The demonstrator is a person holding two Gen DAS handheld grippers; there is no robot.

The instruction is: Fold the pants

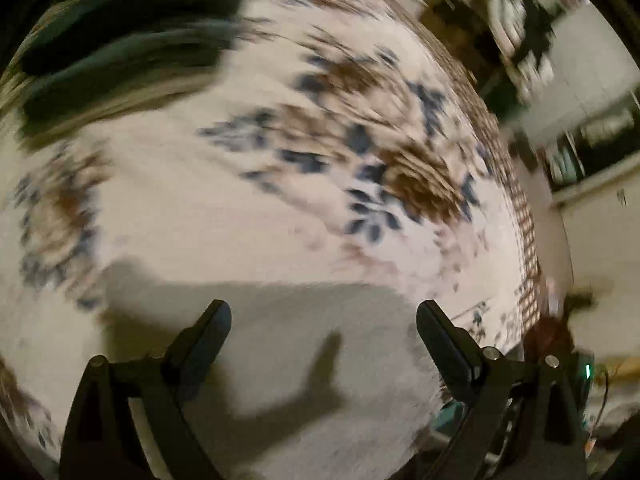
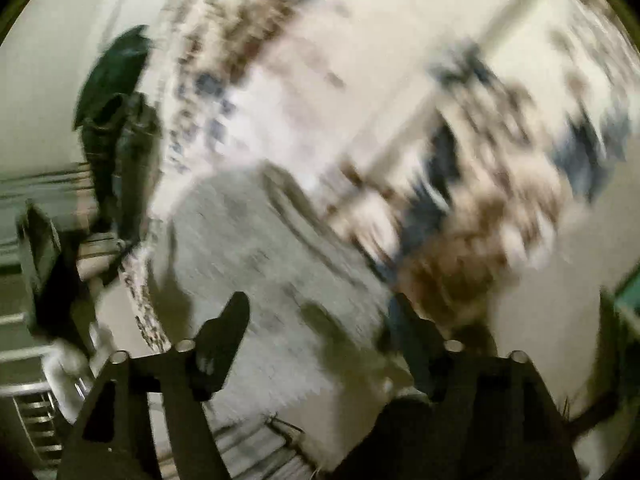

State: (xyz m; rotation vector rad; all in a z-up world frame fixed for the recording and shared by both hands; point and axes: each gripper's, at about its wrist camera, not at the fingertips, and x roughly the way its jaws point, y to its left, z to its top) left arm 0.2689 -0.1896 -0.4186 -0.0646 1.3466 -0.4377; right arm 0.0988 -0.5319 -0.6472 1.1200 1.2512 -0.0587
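Both views are motion-blurred. A dark teal-black garment, seemingly the pants (image 1: 120,44), lies bunched on a white bedspread with blue and brown flowers (image 1: 224,200), at the upper left of the left wrist view. My left gripper (image 1: 324,316) is open and empty above the bedspread, well away from the garment. In the right wrist view a dark garment (image 2: 116,120) hangs or lies at the bed's left edge. My right gripper (image 2: 320,308) is open and empty over a grey patch of bedding (image 2: 256,248).
The bed edge with a checked border (image 1: 524,240) runs down the right of the left wrist view, with dark furniture (image 1: 520,28) and a pale wall beyond. In the right wrist view, a dark object (image 2: 40,256) and a white rail (image 2: 24,352) sit at the left.
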